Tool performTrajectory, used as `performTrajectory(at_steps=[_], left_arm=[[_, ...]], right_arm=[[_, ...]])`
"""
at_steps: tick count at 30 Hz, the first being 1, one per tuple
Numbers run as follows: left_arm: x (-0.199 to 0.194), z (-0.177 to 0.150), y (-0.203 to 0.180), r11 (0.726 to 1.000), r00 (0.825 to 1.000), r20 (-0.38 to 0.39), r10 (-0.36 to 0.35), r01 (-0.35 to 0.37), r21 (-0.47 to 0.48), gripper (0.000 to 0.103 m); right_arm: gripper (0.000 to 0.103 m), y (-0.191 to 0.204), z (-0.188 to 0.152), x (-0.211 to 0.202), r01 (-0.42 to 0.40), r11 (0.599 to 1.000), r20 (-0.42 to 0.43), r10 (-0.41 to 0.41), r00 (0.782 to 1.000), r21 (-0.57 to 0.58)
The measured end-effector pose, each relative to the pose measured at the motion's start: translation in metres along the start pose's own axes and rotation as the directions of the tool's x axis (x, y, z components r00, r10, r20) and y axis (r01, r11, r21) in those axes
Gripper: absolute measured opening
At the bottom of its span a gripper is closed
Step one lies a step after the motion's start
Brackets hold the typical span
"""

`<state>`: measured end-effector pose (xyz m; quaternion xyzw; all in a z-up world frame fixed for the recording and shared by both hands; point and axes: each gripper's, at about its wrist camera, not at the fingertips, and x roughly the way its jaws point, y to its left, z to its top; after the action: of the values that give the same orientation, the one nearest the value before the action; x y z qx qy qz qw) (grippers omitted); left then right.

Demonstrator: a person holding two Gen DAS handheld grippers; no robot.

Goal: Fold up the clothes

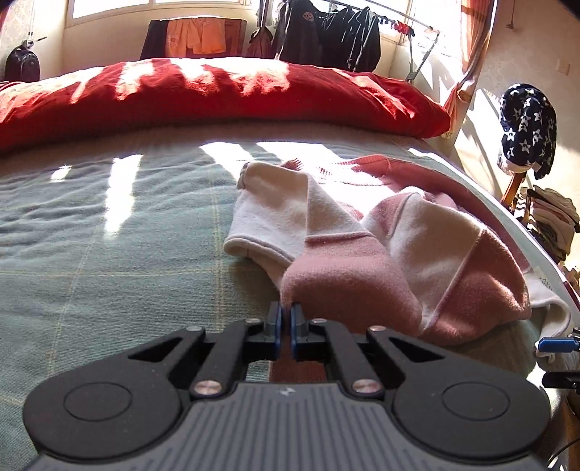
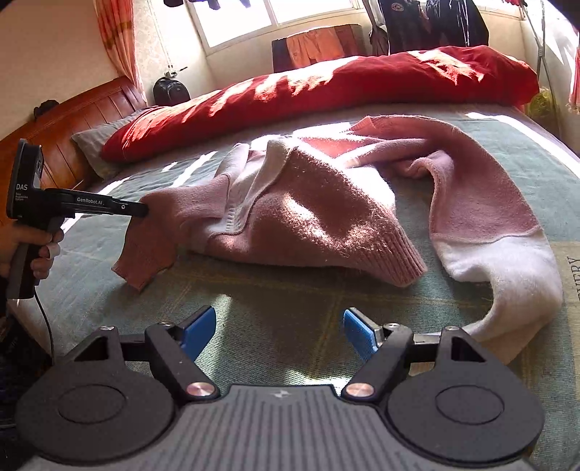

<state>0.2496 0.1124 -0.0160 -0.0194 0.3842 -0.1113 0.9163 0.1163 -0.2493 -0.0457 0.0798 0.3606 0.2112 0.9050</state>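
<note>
A pink and white knitted sweater [image 2: 319, 210] lies crumpled on the green bedspread [image 2: 275, 319]. My left gripper [image 1: 286, 311] is shut on the sweater [image 1: 362, 275], pinching a pink fold at its near edge. From the right wrist view the left gripper [image 2: 143, 209] holds a pink sleeve lifted off the bed, the cuff hanging below it. My right gripper [image 2: 279, 326] hovers open over bare bedspread, just short of the sweater's ribbed hem, with nothing between its blue fingers [image 2: 359, 331]. The other sleeve, white at its end, trails to the right [image 2: 507, 275].
A red duvet [image 1: 217, 94] lies across the far side of the bed. A wooden headboard [image 2: 72, 123] is at the left in the right wrist view. Dark clothes hang on a rack [image 1: 333, 32] by the window. A chair with star-patterned fabric [image 1: 527, 126] stands beside the bed.
</note>
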Motion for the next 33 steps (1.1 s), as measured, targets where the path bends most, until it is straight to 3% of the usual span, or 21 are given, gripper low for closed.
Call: performTrajectory(at_steps=[4, 10, 15, 23, 30, 33], left_arm=[[-0.008, 0.016, 0.022, 0.997, 0.997, 0.01, 0.076, -0.076, 0.008, 0.002], [-0.002, 0.035, 0.079, 0.976, 0.976, -0.009, 0.216, -0.216, -0.019, 0.002], [0.01, 0.046, 0.115, 0.949, 0.949, -0.03, 0.313, -0.314, -0.011, 0.002], [0.015, 0.059, 0.156, 0.917, 0.917, -0.035, 0.398, -0.399, -0.031, 0.002], [0.009, 0.086, 0.196, 0.858, 0.859, -0.022, 0.512, -0.512, -0.036, 0.0], [0.011, 0.095, 0.21, 0.849, 0.851, -0.018, 0.526, -0.526, -0.048, 0.0]], right_arm=[[0.081, -0.001, 0.002, 0.001, 0.013, 1.0, 0.0, -0.013, 1.0, -0.002], [0.081, 0.003, 0.007, 0.009, 0.026, 1.0, -0.009, -0.026, 1.0, -0.008], [0.081, 0.007, 0.011, 0.015, 0.037, 0.999, -0.017, -0.037, 0.999, -0.012], [0.085, 0.013, 0.018, 0.025, 0.055, 0.998, -0.03, -0.056, 0.998, -0.026], [0.085, 0.02, 0.027, 0.032, 0.06, 0.997, -0.032, -0.061, 0.998, -0.044], [0.085, 0.023, 0.03, 0.035, 0.062, 0.997, -0.035, -0.064, 0.997, -0.055]])
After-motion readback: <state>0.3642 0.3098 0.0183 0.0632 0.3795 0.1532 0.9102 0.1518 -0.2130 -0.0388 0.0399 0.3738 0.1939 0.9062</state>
